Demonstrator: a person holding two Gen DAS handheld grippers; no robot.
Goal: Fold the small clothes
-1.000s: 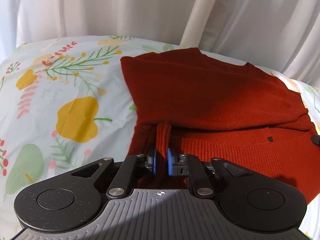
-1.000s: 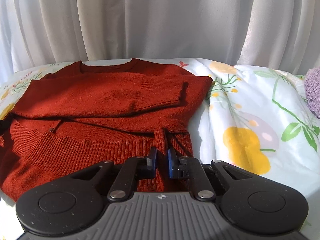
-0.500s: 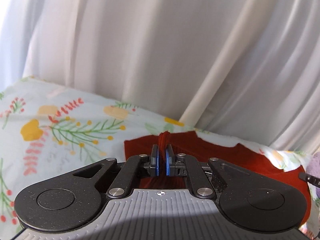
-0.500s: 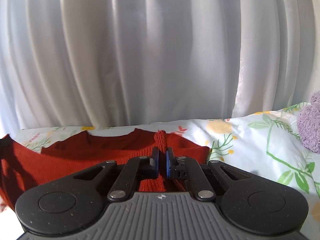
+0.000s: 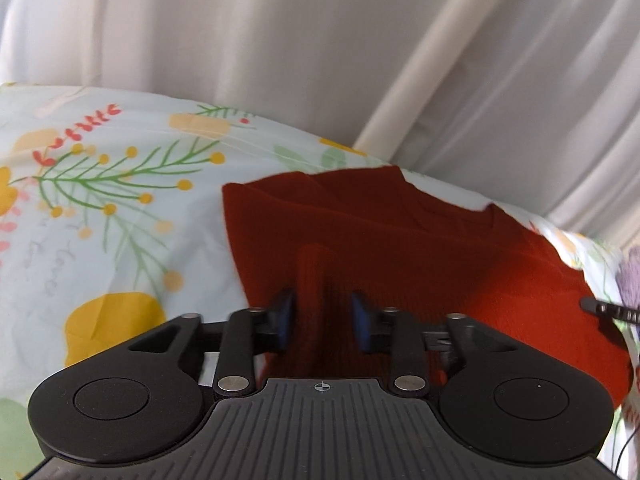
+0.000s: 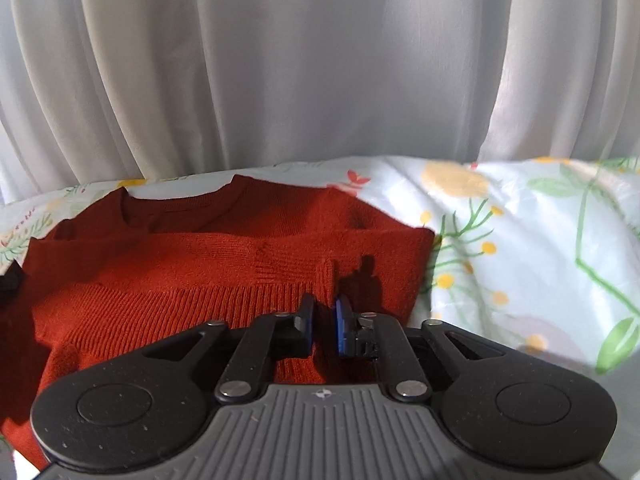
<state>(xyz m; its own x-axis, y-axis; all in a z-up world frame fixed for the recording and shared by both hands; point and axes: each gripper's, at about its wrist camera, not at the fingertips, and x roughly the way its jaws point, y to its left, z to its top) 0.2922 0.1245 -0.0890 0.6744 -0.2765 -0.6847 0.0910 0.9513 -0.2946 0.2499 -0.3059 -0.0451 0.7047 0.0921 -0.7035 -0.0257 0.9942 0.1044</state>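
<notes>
A rust-red knitted sweater (image 5: 420, 248) lies folded on the floral sheet (image 5: 100, 208), its ribbed hem laid up near the neckline (image 6: 176, 204). My left gripper (image 5: 322, 318) is open over the left part of the hem, with a raised ridge of cloth standing loose between its blue pads (image 5: 285, 316). My right gripper (image 6: 323, 322) sits over the hem's right end (image 6: 248, 296). Its jaws stand a little apart around a thin pinch of fabric, and I cannot tell if they still grip it.
White curtains (image 6: 320, 60) hang close behind the bed. A purple fluffy item (image 5: 630, 280) lies at the right edge of the left wrist view. The other gripper's tip (image 5: 604, 308) shows near it. Floral sheet (image 6: 540, 240) extends to the right of the sweater.
Both grippers carried the hem up and forward over the sweater and lowered it near the neckline. The left jaws have opened wide; the right jaws have parted slightly.
</notes>
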